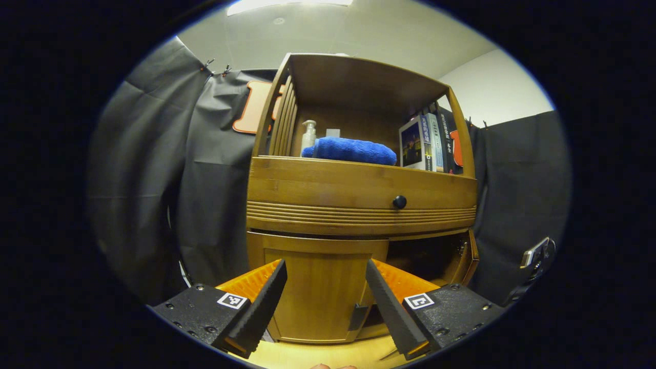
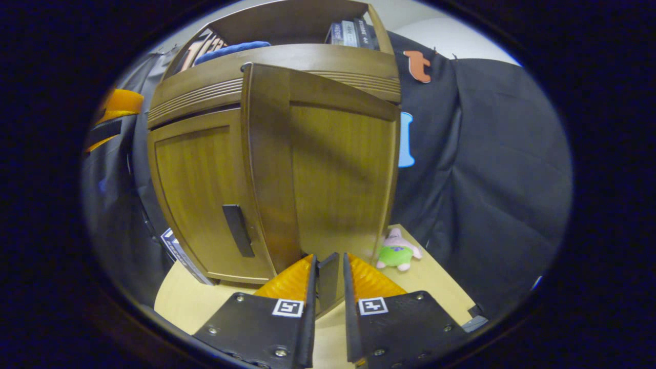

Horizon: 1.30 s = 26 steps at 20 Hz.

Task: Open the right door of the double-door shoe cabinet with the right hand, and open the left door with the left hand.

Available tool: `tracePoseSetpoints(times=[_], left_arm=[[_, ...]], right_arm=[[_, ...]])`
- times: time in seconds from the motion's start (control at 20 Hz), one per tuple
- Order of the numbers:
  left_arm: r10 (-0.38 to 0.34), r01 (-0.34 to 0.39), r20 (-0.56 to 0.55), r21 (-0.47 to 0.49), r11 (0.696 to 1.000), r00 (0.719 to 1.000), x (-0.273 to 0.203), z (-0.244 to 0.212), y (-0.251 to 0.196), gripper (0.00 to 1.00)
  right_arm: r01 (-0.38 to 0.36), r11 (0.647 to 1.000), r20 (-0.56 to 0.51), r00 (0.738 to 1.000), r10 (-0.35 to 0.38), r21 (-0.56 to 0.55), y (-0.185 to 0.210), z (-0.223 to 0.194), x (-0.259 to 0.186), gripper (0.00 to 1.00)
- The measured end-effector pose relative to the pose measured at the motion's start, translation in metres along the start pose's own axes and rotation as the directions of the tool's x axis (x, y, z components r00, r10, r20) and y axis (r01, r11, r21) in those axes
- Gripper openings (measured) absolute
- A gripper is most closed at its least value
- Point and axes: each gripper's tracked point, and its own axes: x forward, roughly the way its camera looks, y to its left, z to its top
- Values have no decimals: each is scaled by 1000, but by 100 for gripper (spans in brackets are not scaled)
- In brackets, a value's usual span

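The right gripper (image 2: 328,287) was clamped on the dark handle (image 2: 328,282) of the swung-out right wooden door (image 2: 318,174). The left gripper (image 1: 325,302) gaped before the closed left wooden door (image 1: 320,292); next, probably, its handle (image 1: 357,316).

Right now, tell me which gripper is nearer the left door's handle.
Left. The left gripper hangs open just before the left door's handle; the right gripper grips the right door's handle.

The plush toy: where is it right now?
In the right gripper view, the plush toy lies on the table, right of the open right door, against the black cloth.
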Motion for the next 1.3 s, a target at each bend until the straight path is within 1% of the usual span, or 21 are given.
tracePoseSetpoints(times=[0.1,0.15,0.25,0.3,0.35,0.4,0.45,0.55,0.6,0.65,0.75,0.85,0.9,0.95,1.0,1.15,1.2,1.25,1.3], left_arm=[[-27,27,-9,-4,1000,1000,3,-4,-9,92],[-36,36,-12,-1,999,999,4,-5,-12,96],[-50,50,-16,5,999,999,8,-8,-18,95],[-60,60,-19,2,998,998,10,-9,-22,92],[-72,72,-23,-5,997,997,12,-10,-27,92],[-85,85,-25,-15,996,996,13,-11,-32,92],[-97,96,-27,-23,995,995,15,-12,-37,92],[-113,112,-30,-29,993,993,16,-14,-44,92],[-118,117,-32,-30,993,992,18,-15,-47,96],[-126,125,-36,-29,992,991,20,-16,-51,96],[-141,140,-44,-32,990,989,21,-20,-59,96],[-154,152,-57,-39,988,987,22,-26,-64,95],[-156,154,-64,-41,987,986,22,-29,-66,95],[-156,153,-71,-44,987,985,23,-31,-67,92],[-154,151,-75,-44,987,985,24,-34,-67,96],[-137,134,-91,-40,990,986,27,-42,-64,96],[-129,126,-97,-38,991,987,29,-44,-62,92],[-121,118,-102,-34,992,987,29,-47,-60,96],[-112,109,-105,-28,994,988,30,-51,-57,96]], right_arm=[[35,999,-7,999,-35,15,-15,-2,-7,25],[55,998,-10,998,-55,21,-23,-3,-10,25],[89,996,-17,996,-89,24,-39,-5,-16,25],[101,995,-22,995,-100,23,-45,-7,-18,25],[116,993,-26,993,-116,24,-53,-7,-20,25],[138,990,-34,990,-137,23,-63,-10,-21,29],[163,986,-43,986,-162,19,-73,-11,-22,25],[205,978,-45,978,-204,23,-95,-13,-27,25],[227,974,-55,973,-225,24,-108,-18,-28,25],[242,970,-61,969,-240,29,-118,-20,-28,25],[252,966,-56,967,-249,49,-136,-21,-32,19],[264,962,-54,964,-261,71,-152,-22,-38,18],[284,956,-53,958,-281,69,-164,-22,-40,17],[301,951,-48,953,-299,64,-172,-20,-42,18],[318,946,-40,948,-316,59,-181,-18,-45,18],[372,927,-33,928,-370,50,-205,-14,-51,18],[372,926,-32,928,-371,55,-211,-15,-54,18],[363,929,-35,932,-362,76,-209,-11,-56,18],[360,929,-26,933,-359,91,-208,-6,-60,18]])
